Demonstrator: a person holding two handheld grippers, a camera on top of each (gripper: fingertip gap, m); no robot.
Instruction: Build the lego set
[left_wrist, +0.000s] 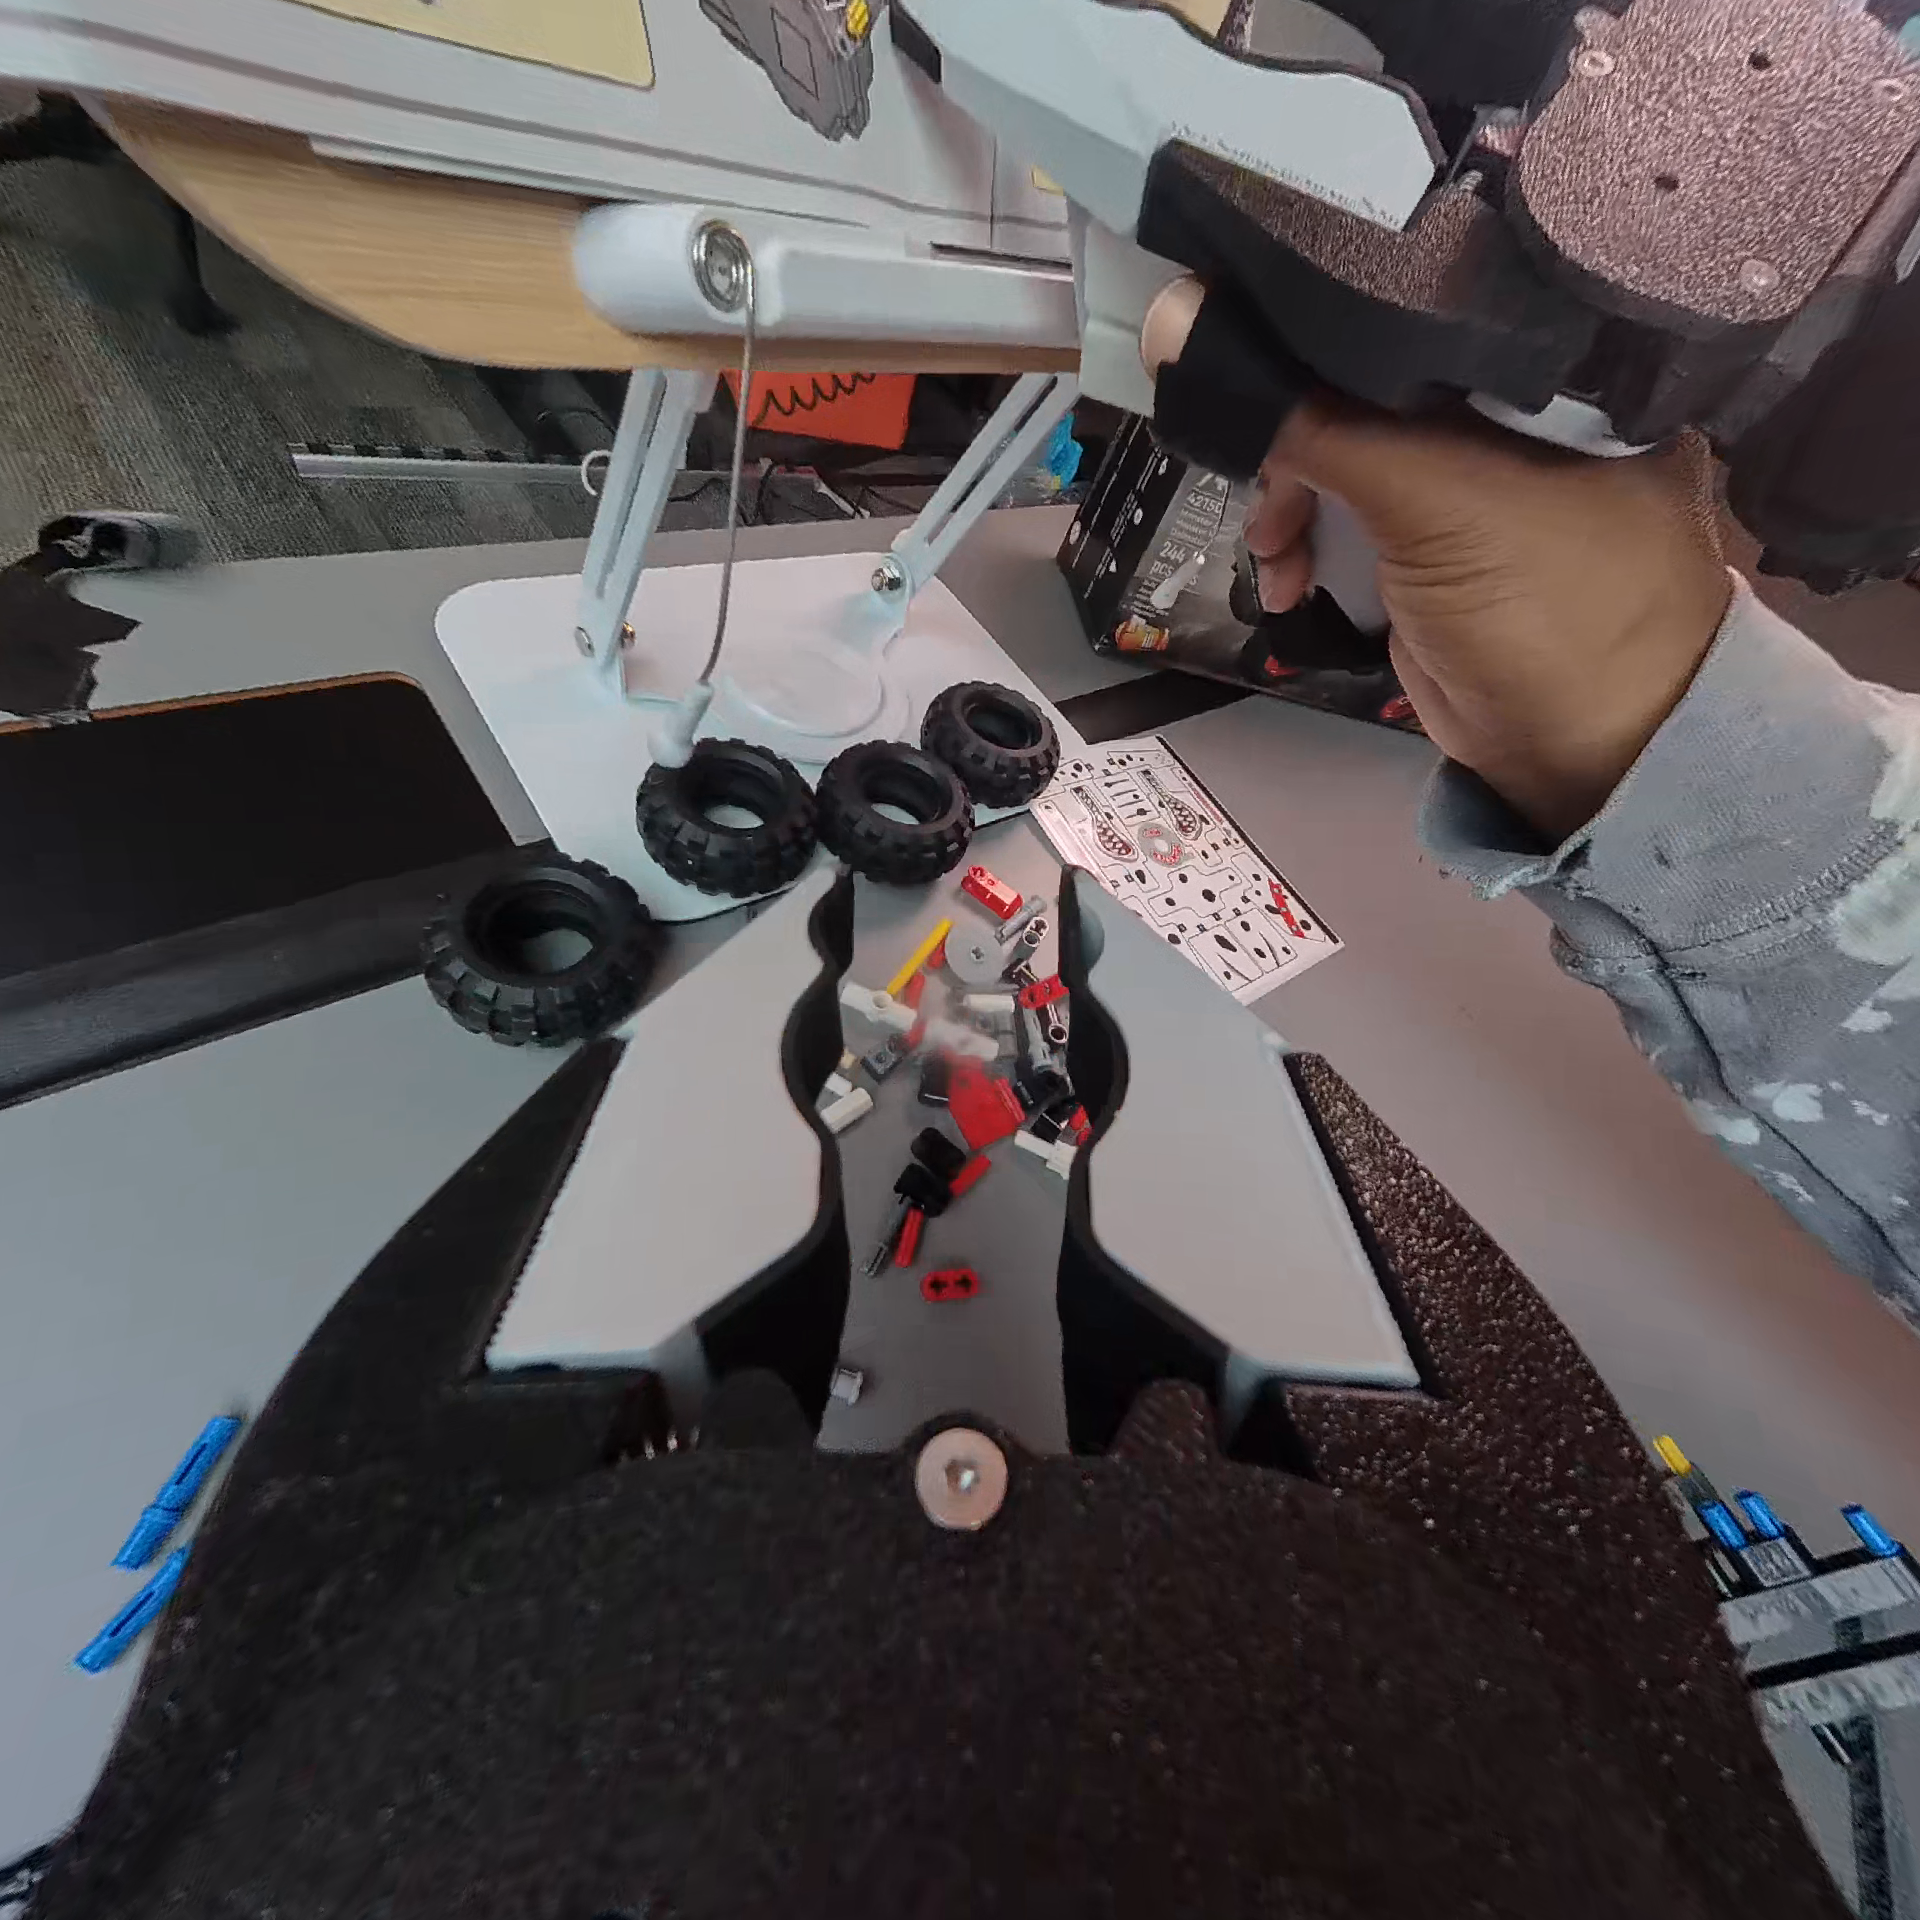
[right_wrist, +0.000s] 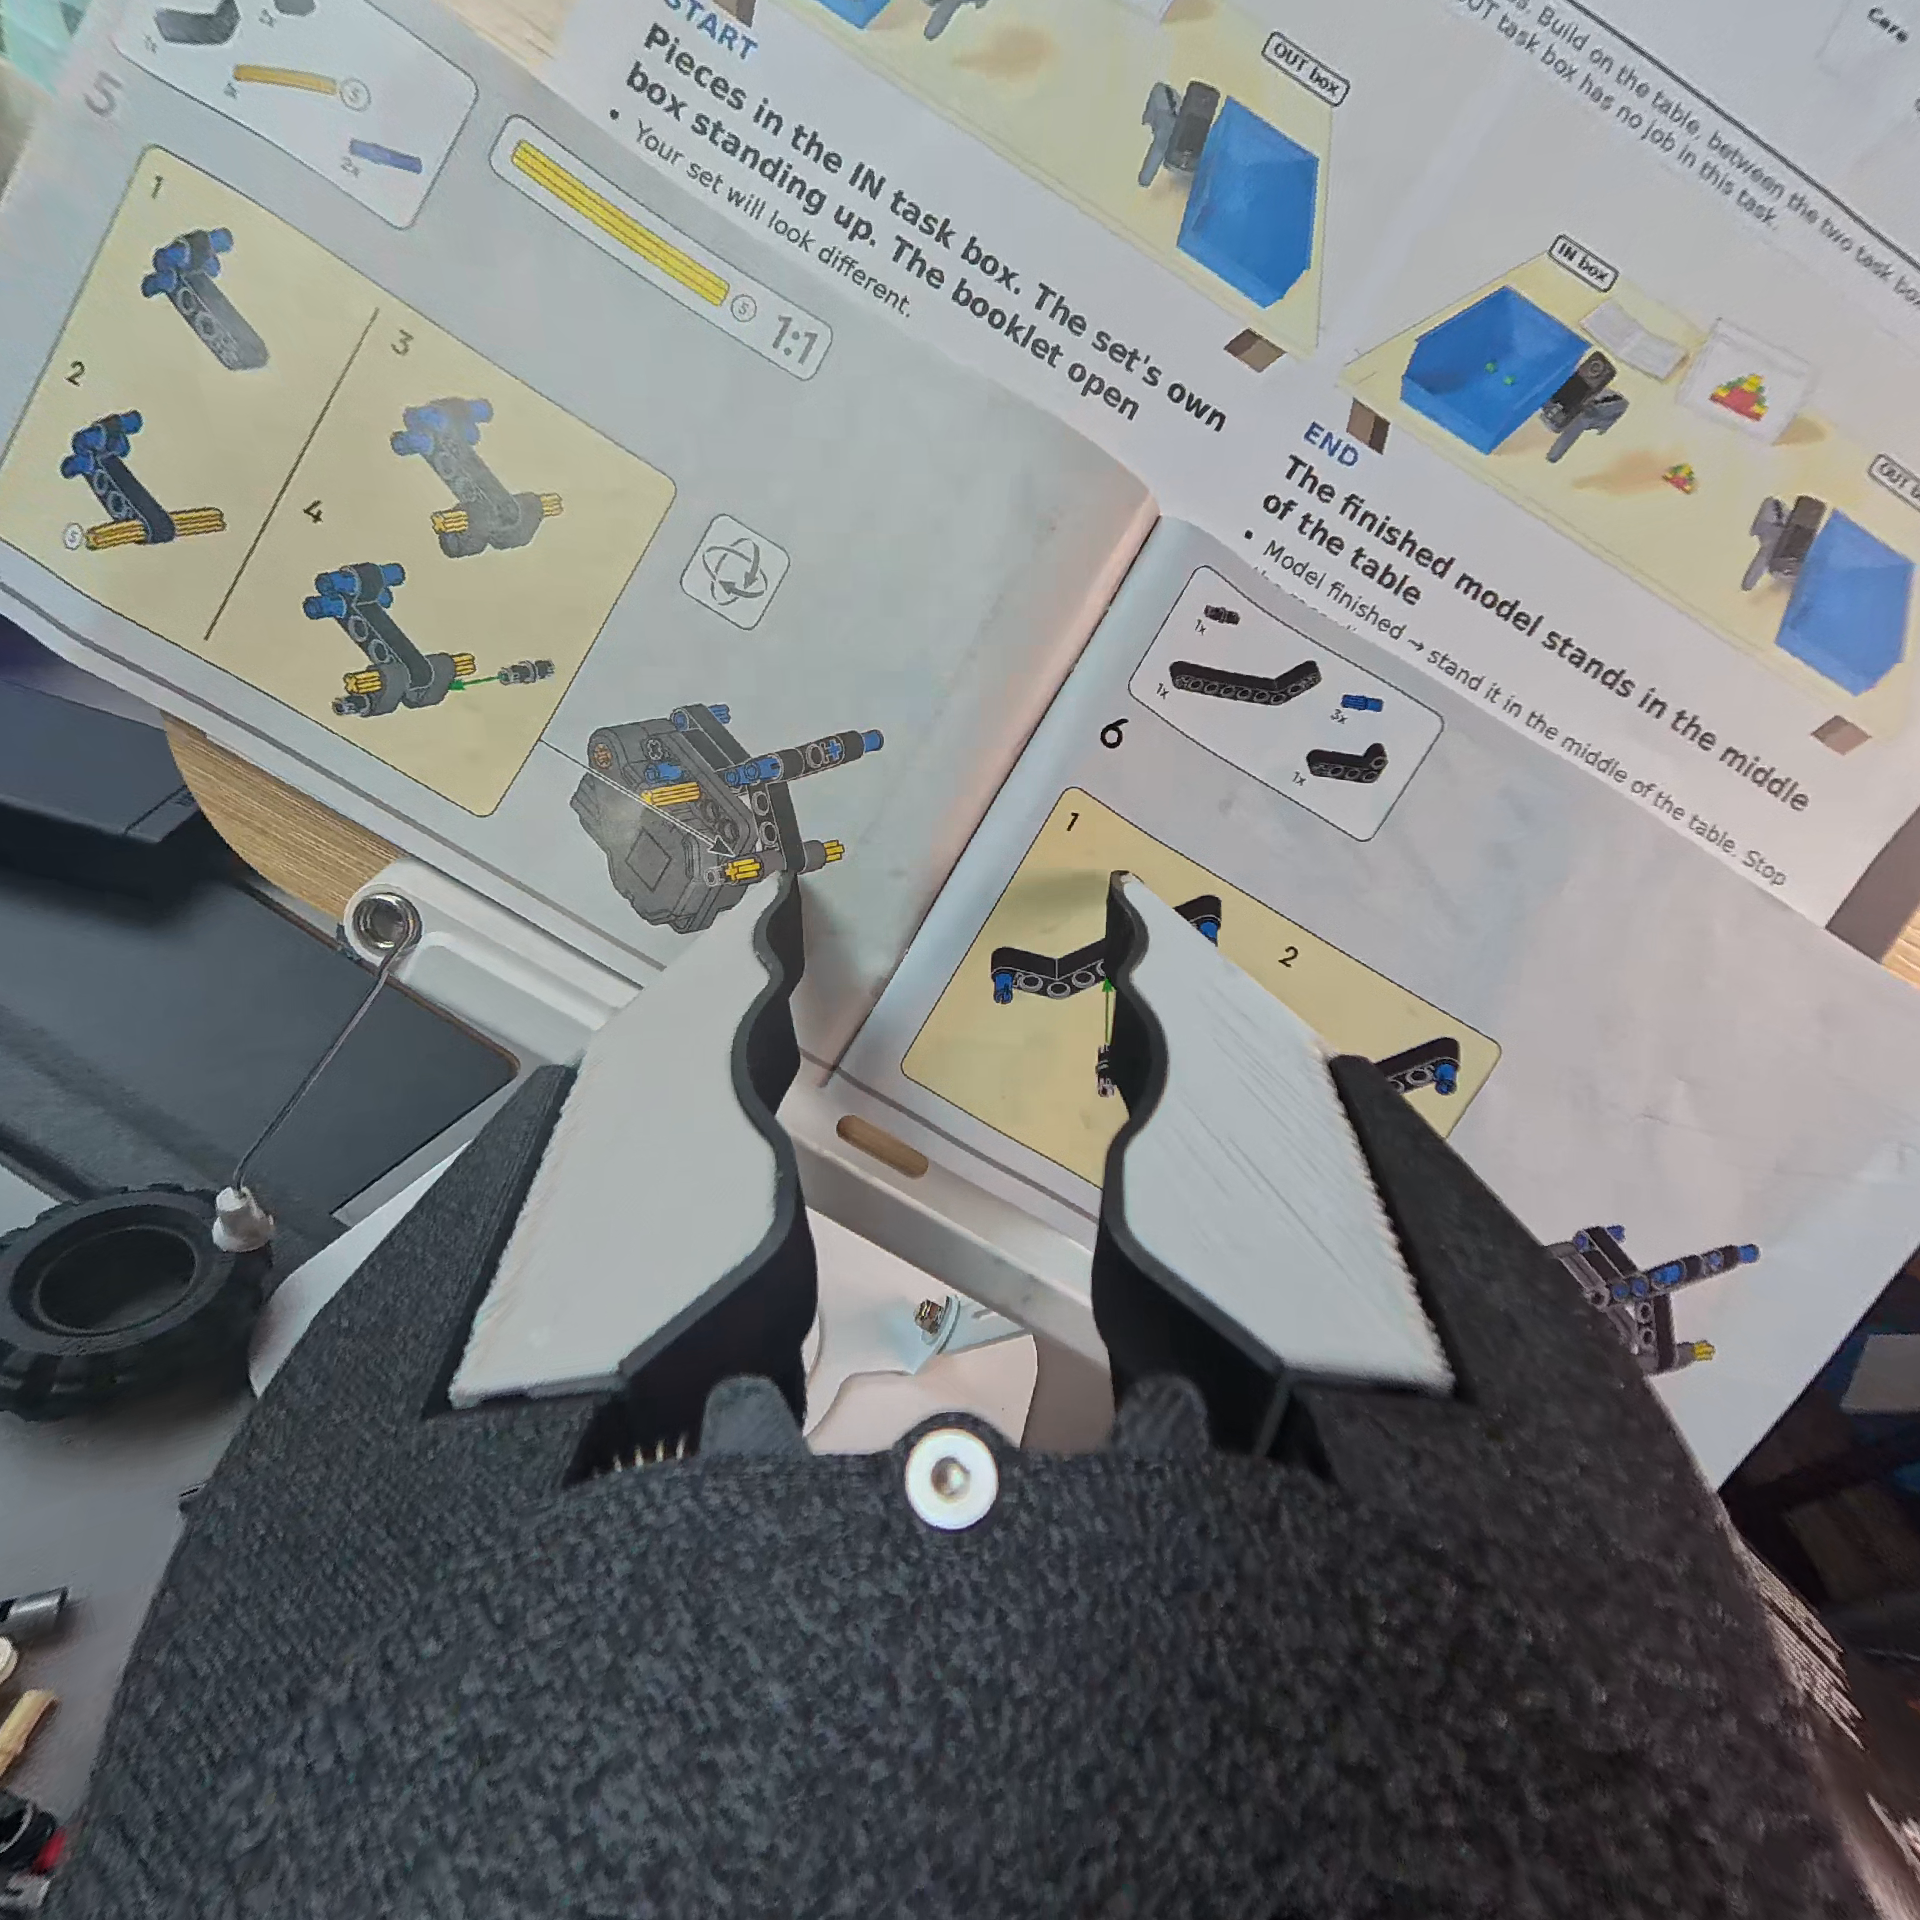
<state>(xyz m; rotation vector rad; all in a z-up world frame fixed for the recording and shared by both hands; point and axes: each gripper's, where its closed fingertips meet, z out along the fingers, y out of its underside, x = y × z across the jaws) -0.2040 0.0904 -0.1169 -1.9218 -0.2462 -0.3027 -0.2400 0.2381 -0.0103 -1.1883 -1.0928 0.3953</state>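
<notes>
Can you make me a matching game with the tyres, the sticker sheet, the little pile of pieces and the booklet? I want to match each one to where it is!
Things:
1. four black tyres
2. sticker sheet
3. pile of small pieces
4. instruction booklet

Places:
A. propped up on the white stand
B. seen between the left gripper fingers
C. flat on the table, right of the tyres
D. in a row by the stand's base

Pairs: 1-D, 2-C, 3-B, 4-A

Grey fingers (left_wrist: 717, 1164), black textured body, paint-flecked grey sleeve (left_wrist: 1714, 935)
</notes>
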